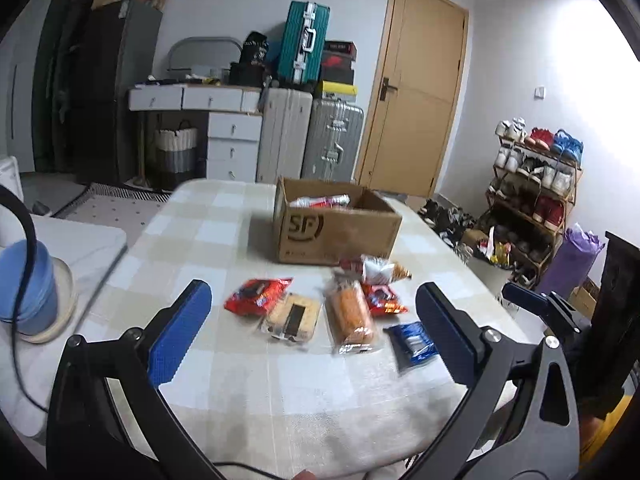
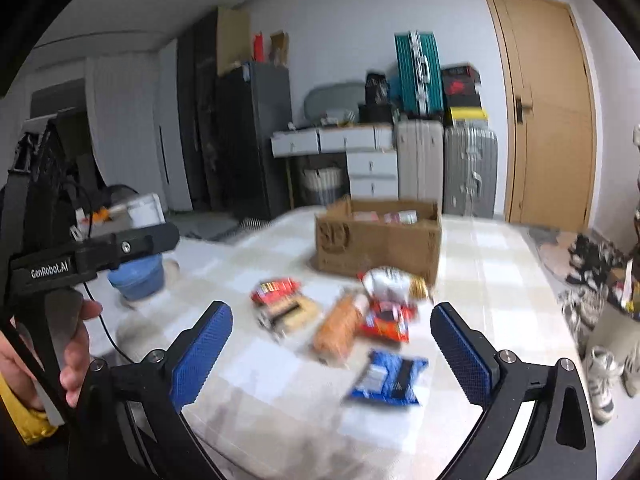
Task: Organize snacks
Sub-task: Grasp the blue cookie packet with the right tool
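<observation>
Several snack packs lie loose on the checked tablecloth [image 1: 208,240] in front of an open cardboard box [image 1: 336,232] that holds a few packs. Nearest are a red pack [image 1: 256,296], a beige pack with a dark stripe [image 1: 294,318], an orange bread pack [image 1: 352,316] and a blue pack [image 1: 412,342]. A white and gold pack [image 2: 394,280] lies by the box [image 2: 380,240], with a red pack [image 2: 386,320] and the blue pack [image 2: 386,378] nearer. My left gripper [image 1: 316,330] hangs open above the snacks, nothing between its fingers. My right gripper [image 2: 332,350] is open too, above the orange pack [image 2: 338,330].
A blue round container [image 1: 28,280] stands at the table's left. Suitcases [image 1: 312,140], white drawers [image 1: 232,140] and a wooden door [image 1: 416,92] line the far wall. A shoe rack [image 1: 536,184] stands to the right. A hand [image 2: 76,344] holds the left gripper's handle.
</observation>
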### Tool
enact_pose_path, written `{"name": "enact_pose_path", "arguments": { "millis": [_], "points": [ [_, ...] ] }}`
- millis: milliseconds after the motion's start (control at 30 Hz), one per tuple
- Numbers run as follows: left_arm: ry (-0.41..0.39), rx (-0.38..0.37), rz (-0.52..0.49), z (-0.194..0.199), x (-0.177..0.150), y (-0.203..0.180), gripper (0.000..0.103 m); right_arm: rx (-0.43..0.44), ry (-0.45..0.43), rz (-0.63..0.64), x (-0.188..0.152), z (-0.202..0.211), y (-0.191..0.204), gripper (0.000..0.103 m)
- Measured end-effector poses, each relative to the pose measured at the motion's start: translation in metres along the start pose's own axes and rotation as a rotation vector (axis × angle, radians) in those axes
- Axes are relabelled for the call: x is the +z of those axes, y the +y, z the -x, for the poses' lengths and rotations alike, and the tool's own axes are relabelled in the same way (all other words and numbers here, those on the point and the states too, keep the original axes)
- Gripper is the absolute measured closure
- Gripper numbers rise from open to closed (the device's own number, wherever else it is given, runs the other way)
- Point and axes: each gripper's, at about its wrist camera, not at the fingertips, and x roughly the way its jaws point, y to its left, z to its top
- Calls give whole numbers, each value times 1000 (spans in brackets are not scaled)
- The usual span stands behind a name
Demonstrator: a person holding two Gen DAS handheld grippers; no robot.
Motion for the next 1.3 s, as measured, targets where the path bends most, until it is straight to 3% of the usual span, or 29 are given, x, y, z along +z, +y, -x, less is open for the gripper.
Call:
{"name": "enact_pose_path", "arguments": {
  "millis": [167, 333, 567, 733, 833, 900, 1000, 1133, 1300],
  "points": [
    [91, -9, 20, -57, -11, 4, 1, -18, 98, -13, -7, -29, -17, 2],
    [81, -14, 4, -76, -9, -5, 1, -14, 161, -25, -6, -55, -30, 2],
    [92, -26, -22, -78, -12, -17, 1, -21, 185, -57, -6, -64, -35, 2],
    [137, -45, 40, -82, -3, -10, 1, -54, 230, -85, -10, -66, -42, 2],
    [59, -51, 119, -75, 22, 3, 1, -80, 262, -87, -13, -73, -46, 2],
    [51, -73, 148, -79, 36, 8, 1, -89, 283, -53, -14, -80, -45, 2],
    [122, -103, 160, -107, 47, 8, 1, -101, 338, -11, -20, -98, -47, 2],
    [218, -139, 155, -153, 38, 2, 1, -75, 430, -68, -31, -122, -61, 4],
    [362, -108, 121, -206, 17, -6, 1, -67, 491, -87, -39, -146, -74, 22]
  ]
}}
